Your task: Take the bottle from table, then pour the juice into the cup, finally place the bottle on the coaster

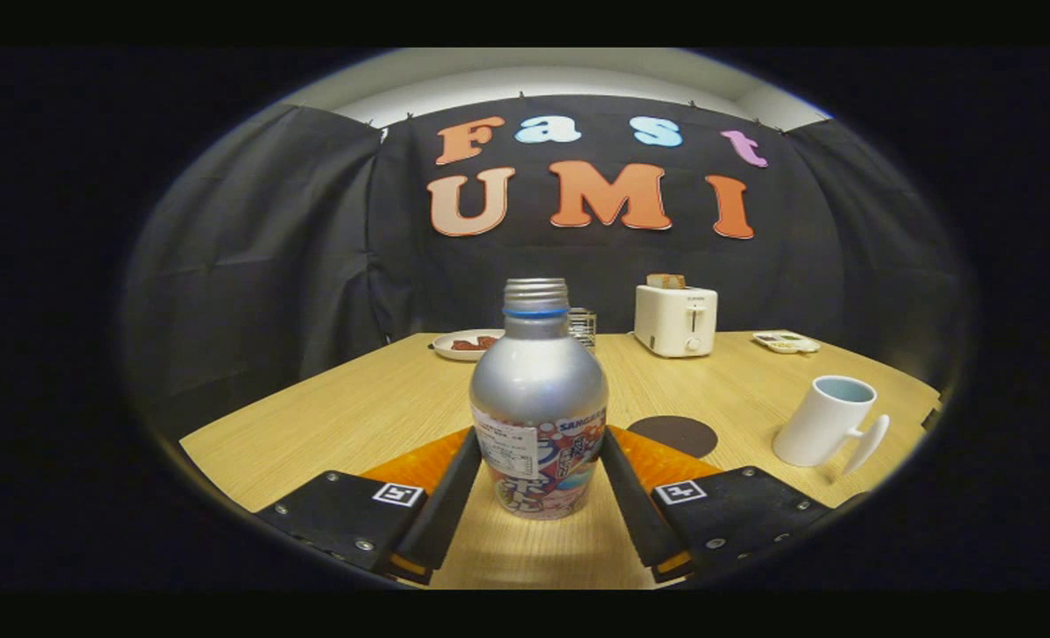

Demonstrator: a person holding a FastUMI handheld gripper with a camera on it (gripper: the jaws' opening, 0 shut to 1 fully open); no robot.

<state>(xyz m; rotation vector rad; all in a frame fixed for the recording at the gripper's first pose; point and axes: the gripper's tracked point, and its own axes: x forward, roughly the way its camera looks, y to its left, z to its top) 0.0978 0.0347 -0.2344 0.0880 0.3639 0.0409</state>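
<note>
- Stage, as I judge it: the grasp is just about made; no sign of lift. The pour and the set-down on the coaster are both still to do.
- Plate [465, 344], far left of the counter [330, 425]: shallow, pale, glossy rim, some dark reddish food on it; too small to name.
- Tongs [538, 474]: two flat fingers flank the lower body of the bottle, one each side, partly closed around it. Both appear to touch the label band, but whether they press firmly I cannot tell.
- Bottle [539, 399], standing upright on the counter between the fingers: brushed metal shoulder, rounded; threaded neck with a blue ring, cap off; printed paper-like label around the lower half. Smooth and hard, likely slippery if held lightly.
- Glass [583, 328], just behind the bottle's shoulder: clear, faceted, mostly hidden.
- Coaster [673, 435]: dark, flat, matte disc, lying bare just ahead of the right finger.
- Toaster [675, 320], far back: white, boxy, smooth plastic, a slice standing up in the slot.
- Small tray [786, 341], back right: pale, shallow, contents unclear.
- Cup [827, 420], right of the coaster, well apart from the bottle: white ceramic mug, glossy, handle facing right; light interior, looks empty.
- Counter: pale wood grain, matte.
</note>
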